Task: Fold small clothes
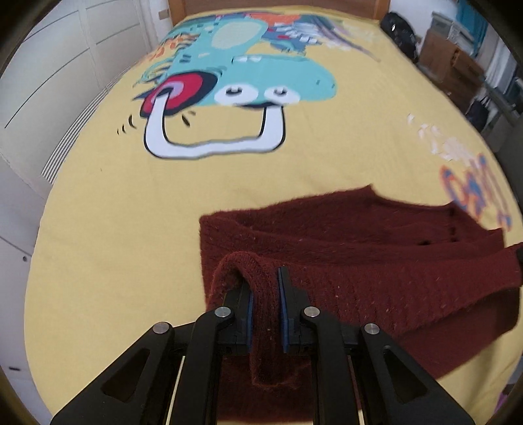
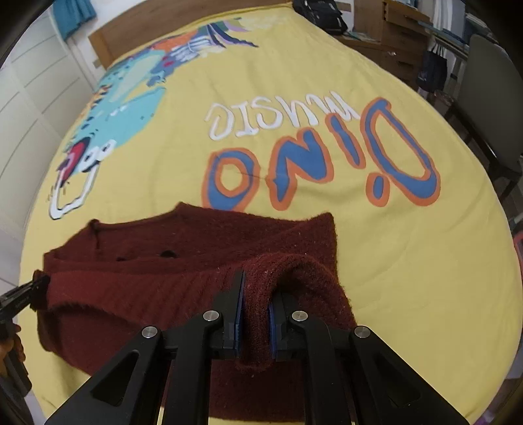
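A dark red knitted cardigan [image 1: 359, 248] lies on a yellow printed bedspread [image 1: 124, 212], with black buttons along its front. My left gripper [image 1: 265, 278] is shut on a bunched edge of the cardigan at its left end and lifts it off the bed. My right gripper [image 2: 256, 278] is shut on the cardigan [image 2: 183, 255] at its right end. The held hem stretches between both grippers above the rest of the garment. The left gripper's tip [image 2: 29, 294] shows at the left edge of the right wrist view.
The bedspread [image 2: 408, 261] has a cartoon dinosaur print [image 1: 255, 75] and "Dino Music" lettering [image 2: 320, 157]. White cupboard doors [image 1: 49, 65] stand left of the bed. A wooden headboard, a dark bag [image 2: 323, 13], wooden furniture [image 2: 392, 32] and a chair [image 2: 490, 98] stand at the far side and right.
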A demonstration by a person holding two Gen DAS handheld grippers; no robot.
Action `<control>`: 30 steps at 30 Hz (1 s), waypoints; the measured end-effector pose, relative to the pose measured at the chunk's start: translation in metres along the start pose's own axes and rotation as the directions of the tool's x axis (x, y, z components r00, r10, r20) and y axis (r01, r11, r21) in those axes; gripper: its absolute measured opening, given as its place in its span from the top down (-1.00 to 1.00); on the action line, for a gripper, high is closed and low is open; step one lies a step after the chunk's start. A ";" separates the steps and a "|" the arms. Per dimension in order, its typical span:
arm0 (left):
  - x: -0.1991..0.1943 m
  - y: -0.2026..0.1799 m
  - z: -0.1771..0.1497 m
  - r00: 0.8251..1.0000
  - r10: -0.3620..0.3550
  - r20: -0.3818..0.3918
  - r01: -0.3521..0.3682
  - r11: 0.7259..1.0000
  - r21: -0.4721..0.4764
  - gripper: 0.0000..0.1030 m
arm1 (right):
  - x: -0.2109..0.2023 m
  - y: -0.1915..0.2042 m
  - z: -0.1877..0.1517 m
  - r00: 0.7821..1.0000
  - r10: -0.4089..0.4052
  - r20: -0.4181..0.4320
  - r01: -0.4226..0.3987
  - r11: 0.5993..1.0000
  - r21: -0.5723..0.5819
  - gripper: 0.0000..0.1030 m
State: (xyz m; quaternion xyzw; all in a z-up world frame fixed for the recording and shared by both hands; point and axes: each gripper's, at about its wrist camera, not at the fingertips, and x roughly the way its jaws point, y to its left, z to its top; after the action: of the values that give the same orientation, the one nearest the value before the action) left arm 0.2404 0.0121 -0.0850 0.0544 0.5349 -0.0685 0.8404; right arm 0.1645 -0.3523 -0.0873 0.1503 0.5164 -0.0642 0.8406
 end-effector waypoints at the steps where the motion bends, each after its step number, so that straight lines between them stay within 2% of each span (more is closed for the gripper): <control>1: 0.010 0.001 0.000 1.000 0.011 -0.028 -0.012 1.000 -0.009 0.72 | 0.005 -0.001 -0.001 1.000 -0.002 -0.016 0.002 1.000 0.006 0.76; 4: 0.024 0.003 0.000 0.998 0.026 -0.054 -0.027 0.999 -0.017 0.68 | 0.011 -0.003 -0.005 0.999 -0.015 -0.033 0.015 1.000 0.022 0.72; 6: 0.021 0.003 0.000 0.999 0.027 -0.047 -0.027 1.000 -0.015 0.63 | 0.010 -0.004 -0.007 0.999 -0.025 -0.030 0.026 0.999 0.030 0.50; 7: 0.017 0.003 -0.001 0.999 0.009 -0.036 -0.010 1.000 -0.011 0.43 | 0.007 -0.003 -0.008 1.000 -0.018 -0.024 0.018 1.000 0.020 0.43; 8: 0.014 0.003 -0.001 0.999 -0.010 -0.030 0.010 1.000 -0.006 0.06 | 0.002 0.000 -0.010 1.000 -0.013 -0.011 0.013 1.000 0.001 0.14; 9: 0.009 0.001 -0.002 0.999 -0.028 -0.023 0.028 1.000 0.001 -0.13 | -0.003 0.003 -0.011 1.000 -0.025 0.005 0.025 1.000 -0.013 -0.26; 10: 0.006 -0.001 -0.002 1.000 -0.028 -0.014 0.028 1.000 0.012 -0.47 | -0.009 0.006 -0.013 0.999 -0.037 0.026 0.038 0.999 -0.030 -0.39; 11: -0.002 -0.004 -0.003 1.000 -0.002 0.012 0.002 0.999 0.034 -0.57 | -0.016 0.009 -0.015 0.998 -0.036 0.046 0.038 0.998 -0.047 -0.51; 13: -0.014 -0.009 -0.005 0.999 0.009 0.050 -0.012 0.998 0.061 -0.58 | -0.026 0.017 -0.019 0.997 -0.034 0.075 0.039 0.997 -0.066 -0.53; 15: -0.023 -0.011 -0.007 0.998 -0.021 0.057 0.018 0.998 0.059 -0.78 | -0.034 0.026 -0.024 0.995 -0.031 0.095 0.040 0.995 -0.093 -0.65; 16: -0.028 -0.014 -0.009 0.997 -0.039 0.064 0.035 0.998 0.060 -0.96 | -0.037 0.032 -0.027 0.994 -0.026 0.107 0.037 0.994 -0.107 -0.66; 20: -0.041 -0.033 -0.018 0.996 -0.058 0.071 0.051 0.994 0.096 -0.98 | -0.042 0.059 -0.045 0.989 0.004 0.145 0.022 0.985 -0.174 -1.00; 25: -0.043 -0.056 -0.036 0.987 -0.107 0.119 0.094 0.989 0.113 -0.98 | -0.021 0.086 -0.075 0.991 -0.002 0.134 0.036 0.966 -0.254 -0.99; 28: -0.031 -0.069 -0.051 0.988 -0.121 0.093 0.107 0.984 0.139 -0.98 | -0.002 0.089 -0.092 0.995 -0.021 0.099 0.046 0.964 -0.263 -0.99; 30: -0.017 -0.074 -0.061 0.991 -0.115 0.066 0.104 0.984 0.148 -0.98 | 0.013 0.085 -0.101 0.995 -0.061 0.080 0.081 0.958 -0.274 -0.99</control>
State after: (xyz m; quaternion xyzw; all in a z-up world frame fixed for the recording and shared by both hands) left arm 0.1662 -0.0499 -0.0964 0.0828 0.4992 -0.1548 0.8485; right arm 0.1071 -0.2387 -0.1259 0.0104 0.4955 -0.0269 0.8681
